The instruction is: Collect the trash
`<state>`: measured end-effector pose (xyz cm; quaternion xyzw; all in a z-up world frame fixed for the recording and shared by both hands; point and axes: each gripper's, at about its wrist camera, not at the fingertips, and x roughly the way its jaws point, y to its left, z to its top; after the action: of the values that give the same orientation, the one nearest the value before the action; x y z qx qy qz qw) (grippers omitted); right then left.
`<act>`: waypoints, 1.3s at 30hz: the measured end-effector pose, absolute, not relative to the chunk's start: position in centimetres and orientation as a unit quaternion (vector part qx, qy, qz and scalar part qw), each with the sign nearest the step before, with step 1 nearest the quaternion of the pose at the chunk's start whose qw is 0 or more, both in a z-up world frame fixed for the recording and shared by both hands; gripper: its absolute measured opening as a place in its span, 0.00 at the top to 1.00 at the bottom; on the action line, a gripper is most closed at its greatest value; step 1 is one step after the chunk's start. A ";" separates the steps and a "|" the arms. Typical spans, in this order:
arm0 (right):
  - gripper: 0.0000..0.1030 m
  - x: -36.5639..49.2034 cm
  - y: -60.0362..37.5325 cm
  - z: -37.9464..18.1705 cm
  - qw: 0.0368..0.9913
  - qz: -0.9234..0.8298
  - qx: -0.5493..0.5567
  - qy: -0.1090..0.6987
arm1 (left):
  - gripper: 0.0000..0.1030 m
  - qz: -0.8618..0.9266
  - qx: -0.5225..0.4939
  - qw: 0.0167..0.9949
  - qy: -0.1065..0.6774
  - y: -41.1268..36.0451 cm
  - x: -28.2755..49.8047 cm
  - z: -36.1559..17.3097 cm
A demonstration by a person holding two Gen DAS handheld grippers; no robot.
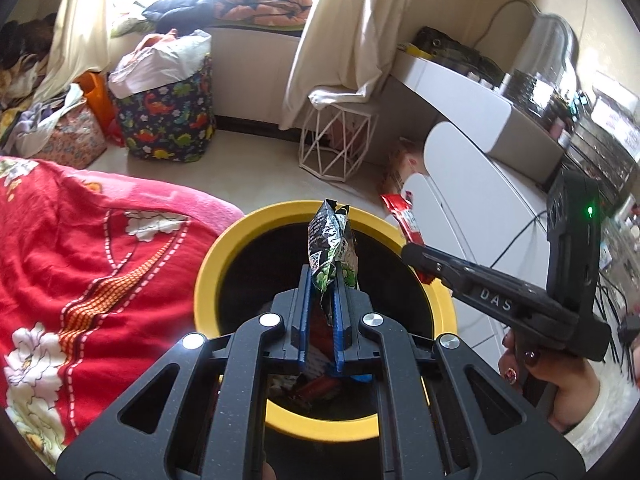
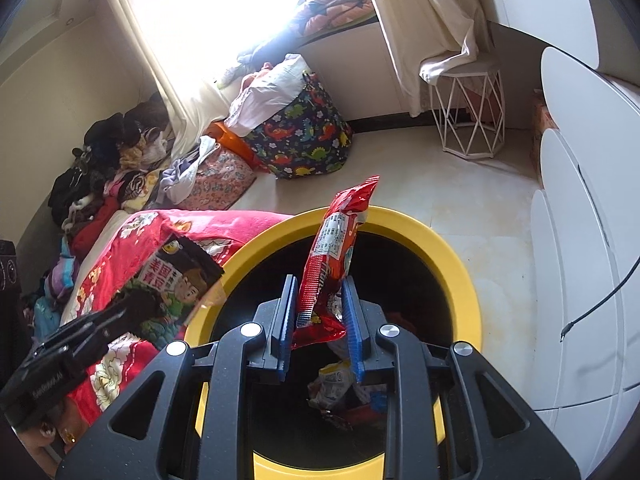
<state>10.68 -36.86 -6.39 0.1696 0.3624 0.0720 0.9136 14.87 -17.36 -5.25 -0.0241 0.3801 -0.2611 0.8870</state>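
The left gripper [image 1: 323, 280] has its blue-padded fingers clamped on a crinkled green, black and white snack wrapper [image 1: 331, 249], which stands upright from the pads with its torn top open. In the right wrist view that wrapper's face carries a cartoon figure and red-panelled lettering. The right gripper [image 2: 320, 296] is closed on a glossy red foil packet [image 2: 335, 256] with a serrated edge and a white printed panel; the packet leans slightly and bulges between the pads. Both wrappers hang above the mouth of a round black bin with a yellow rim [image 1: 224, 240], inside which lie more crumpled wrappers [image 2: 334, 388]. A red floral blanket [image 1: 80, 256] touches the bin's left rim. Farther off stand a white wire-frame stool [image 1: 338, 144] and a dinosaur-print fabric basket [image 1: 170, 120].
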 end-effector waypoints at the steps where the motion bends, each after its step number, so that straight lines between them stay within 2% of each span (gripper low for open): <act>1: 0.77 10.6 -37.0 -6.4 0.913 0.071 0.172 0.362 | 0.96 -0.263 -0.021 0.886 0.381 -17.5 14.8 -5.4; 7: 0.74 9.8 -37.9 -6.3 0.914 0.060 0.183 0.358 | 0.95 -0.275 -0.002 0.880 0.387 -18.7 14.5 -6.0; 10: 0.73 9.4 -38.4 -6.3 0.914 0.055 0.188 0.356 | 0.86 -0.276 0.000 0.879 0.389 -18.8 14.4 -6.2; 14: 0.67 9.0 -38.8 -6.1 0.915 0.052 0.190 0.353 | 0.80 -0.275 0.005 0.879 0.390 -19.1 14.3 -6.3; 19: 0.60 8.3 -39.3 -5.8 0.916 0.048 0.195 0.347 | 0.60 -0.267 0.005 0.881 0.390 -19.0 14.2 -6.3; 23: 0.48 7.8 -39.6 -5.7 0.918 0.047 0.195 0.342 | 0.48 -0.255 0.000 0.885 0.390 -18.5 14.1 -6.2; 25: 0.45 7.6 -39.6 -5.6 0.919 0.045 0.197 0.339 | 0.39 -0.248 -0.002 0.887 0.389 -18.1 14.1 -6.1; 29: 0.36 7.3 -39.4 -5.3 0.921 0.046 0.195 0.334 | 0.29 -0.235 -0.007 0.891 0.388 -17.2 13.9 -5.8; 32: 0.28 7.0 -39.0 -4.8 0.924 0.049 0.188 0.328 | 0.12 -0.224 -0.013 0.895 0.385 -16.4 13.7 -5.4; 35: 0.19 6.6 -38.3 -4.2 0.930 0.049 0.174 0.319 | 0.11 -0.202 -0.012 0.903 0.379 -15.4 13.5 -5.2; 39: 0.14 5.7 -36.9 -3.5 0.939 0.052 0.153 0.303 | 0.11 -0.170 -0.017 0.913 0.369 -13.7 12.9 -5.1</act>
<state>5.67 -36.88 -3.49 0.1534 0.3027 0.0525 0.9392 12.92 -13.72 -5.08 -0.0168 0.3692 -0.1702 0.9135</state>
